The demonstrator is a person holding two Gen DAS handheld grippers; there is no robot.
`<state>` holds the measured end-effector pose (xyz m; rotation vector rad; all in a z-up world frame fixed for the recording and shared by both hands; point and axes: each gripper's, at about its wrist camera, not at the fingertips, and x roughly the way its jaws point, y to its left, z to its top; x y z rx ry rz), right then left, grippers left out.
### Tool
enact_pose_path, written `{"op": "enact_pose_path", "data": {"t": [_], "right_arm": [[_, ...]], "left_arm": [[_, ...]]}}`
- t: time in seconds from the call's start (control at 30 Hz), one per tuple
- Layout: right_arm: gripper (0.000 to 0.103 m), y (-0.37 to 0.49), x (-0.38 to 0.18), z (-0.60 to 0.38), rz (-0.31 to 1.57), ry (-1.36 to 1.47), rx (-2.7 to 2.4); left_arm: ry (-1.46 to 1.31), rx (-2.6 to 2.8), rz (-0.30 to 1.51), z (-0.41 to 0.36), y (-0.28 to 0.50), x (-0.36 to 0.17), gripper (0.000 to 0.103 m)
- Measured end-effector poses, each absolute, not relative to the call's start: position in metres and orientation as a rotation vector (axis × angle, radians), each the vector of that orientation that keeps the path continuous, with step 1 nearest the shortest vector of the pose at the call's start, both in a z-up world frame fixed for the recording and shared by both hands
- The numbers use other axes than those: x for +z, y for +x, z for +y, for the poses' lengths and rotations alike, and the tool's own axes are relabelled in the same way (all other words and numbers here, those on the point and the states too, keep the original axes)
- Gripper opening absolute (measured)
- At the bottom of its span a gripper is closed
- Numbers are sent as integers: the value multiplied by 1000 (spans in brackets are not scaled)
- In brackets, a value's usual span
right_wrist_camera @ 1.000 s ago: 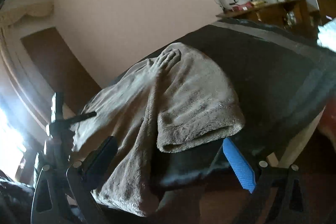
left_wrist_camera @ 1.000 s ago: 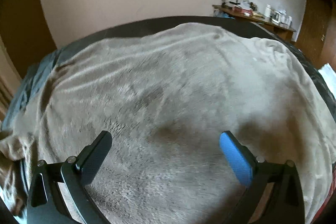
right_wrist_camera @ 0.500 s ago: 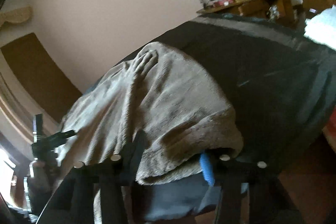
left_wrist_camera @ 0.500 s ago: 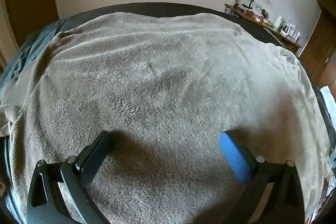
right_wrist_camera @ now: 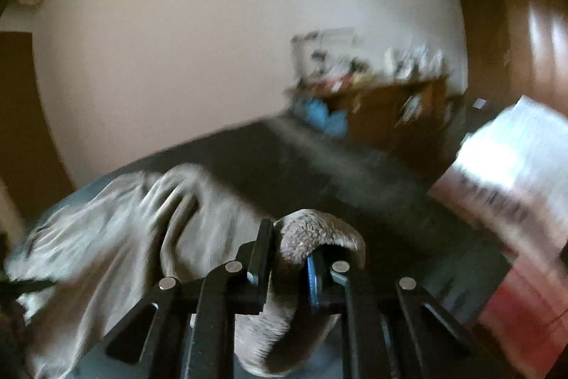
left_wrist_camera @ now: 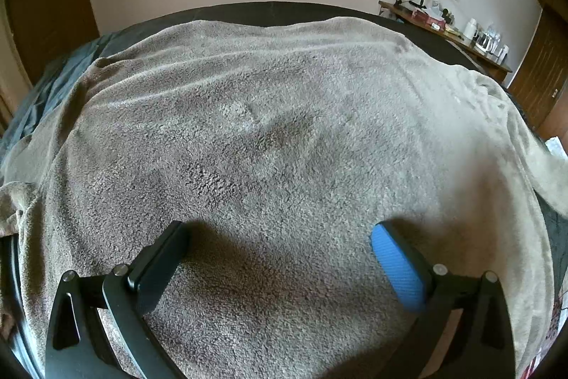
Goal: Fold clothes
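A large grey-brown fleece garment (left_wrist_camera: 284, 144) lies spread over a dark bed (left_wrist_camera: 269, 10). My left gripper (left_wrist_camera: 278, 240) is open and empty, just above the fleece's near part. In the right wrist view my right gripper (right_wrist_camera: 291, 254) is shut on a fold of the same fleece (right_wrist_camera: 312, 233). It holds that edge lifted, and the rest of the cloth (right_wrist_camera: 117, 226) trails down to the left. This view is blurred by motion.
A wooden side table (left_wrist_camera: 447, 31) with bottles and a lamp stands at the far right by a brown door (left_wrist_camera: 539, 70). It shows blurred in the right wrist view (right_wrist_camera: 376, 95). A white and red bundle (right_wrist_camera: 511, 187) lies at the right. A pale wall lies behind the bed.
My right gripper closed on the fleece's edge and lifted it, swinging right. My left gripper rose and tilted a little over the cloth, still open.
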<state>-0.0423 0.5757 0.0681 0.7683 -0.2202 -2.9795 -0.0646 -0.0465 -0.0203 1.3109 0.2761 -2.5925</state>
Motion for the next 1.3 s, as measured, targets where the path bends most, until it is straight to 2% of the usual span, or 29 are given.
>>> {"op": "enact_pose_path", "data": {"t": [0.23, 0.47, 0.73, 0.93, 1.0, 1.03, 1.07, 1.1, 1.23, 1.3], "right_arm": [[18, -79, 126, 617, -249, 597, -3197], [18, -104, 153, 586, -295, 566, -3113], [18, -93, 194, 474, -103, 421, -2885], [19, -79, 197, 403, 37, 406, -2744], [32, -81, 183, 405, 81, 477, -2752], [57, -83, 175, 407, 102, 518, -2757], [88, -83, 165, 412, 124, 558, -2776], [93, -82, 153, 418, 146, 597, -2801], [93, -77, 105, 444, 238, 757, -2899], [93, -77, 76, 447, 393, 847, -2911]], "left_arm": [[1309, -2593, 281, -46, -64, -21, 103], [1301, -2600, 303, -47, -63, -20, 103], [1274, -2622, 406, -51, -54, -14, 103], [1273, -2635, 465, -51, -50, -12, 103], [1275, -2638, 478, -50, -49, -12, 103], [1276, -2640, 484, -49, -48, -11, 103], [1277, -2642, 490, -49, -48, -11, 103], [1278, -2643, 496, -48, -47, -11, 103], [1272, -2642, 506, -47, -47, -10, 103], [1265, -2639, 506, -47, -47, -10, 103]]}}
